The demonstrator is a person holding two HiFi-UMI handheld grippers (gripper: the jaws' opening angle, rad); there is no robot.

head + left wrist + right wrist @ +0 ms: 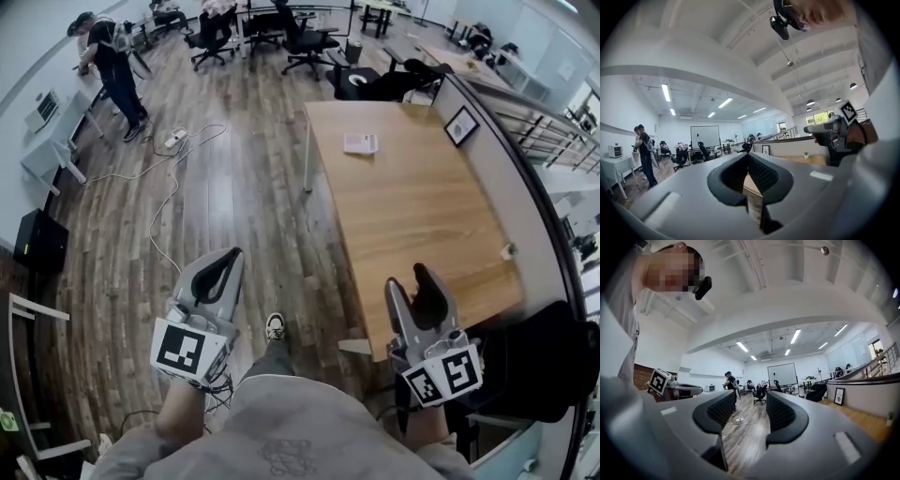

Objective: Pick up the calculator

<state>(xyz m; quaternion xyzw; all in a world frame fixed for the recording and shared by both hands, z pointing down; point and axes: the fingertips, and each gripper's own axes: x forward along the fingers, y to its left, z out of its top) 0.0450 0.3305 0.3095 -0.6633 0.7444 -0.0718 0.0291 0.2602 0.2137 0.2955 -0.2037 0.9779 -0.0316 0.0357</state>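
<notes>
The calculator (pixel 359 142), small, flat and pale, lies on the far part of a wooden table (pixel 412 216), well ahead of both grippers. My left gripper (pixel 230 255) hangs over the wood floor to the left of the table. Its fingertips meet and nothing is between them (pixel 748 155). My right gripper (pixel 420 272) is over the table's near edge. Its jaws stand apart and are empty (pixel 751 397). Both point level, away from me. The calculator is in neither gripper view. Each gripper view catches the other gripper at its side.
A framed picture (pixel 460 125) leans on the partition along the table's right side; a small plant (pixel 507 251) stands nearer. A person (pixel 111 70) stands at the far left by a white desk (pixel 52 141). A cable (pixel 173 169) trails over the floor. Office chairs (pixel 309 42) stand beyond.
</notes>
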